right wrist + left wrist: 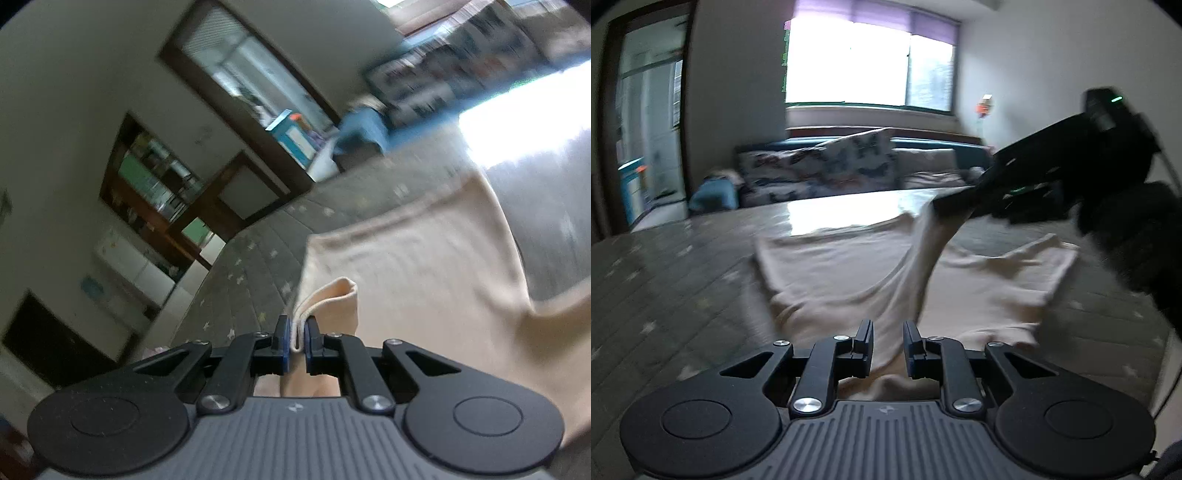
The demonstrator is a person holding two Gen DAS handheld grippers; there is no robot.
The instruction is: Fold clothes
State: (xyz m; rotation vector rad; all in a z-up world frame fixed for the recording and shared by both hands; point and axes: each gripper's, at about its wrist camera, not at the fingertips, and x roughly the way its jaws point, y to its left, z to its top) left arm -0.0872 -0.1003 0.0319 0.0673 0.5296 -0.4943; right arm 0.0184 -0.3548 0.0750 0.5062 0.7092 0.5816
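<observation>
Right now the cream garment (849, 273) is lying spread across the grey star-patterned bed (665, 280), one part of it being lifted off the surface. The right claw (298, 334) is pinching a folded hem of that garment, its jaws nearly together on the fabric, and in the left wrist view it is holding the cloth raised above the bed. The left claw (888, 341) is hovering low over the near edge of the garment, jaws narrowly parted, cloth showing between them but not being gripped.
</observation>
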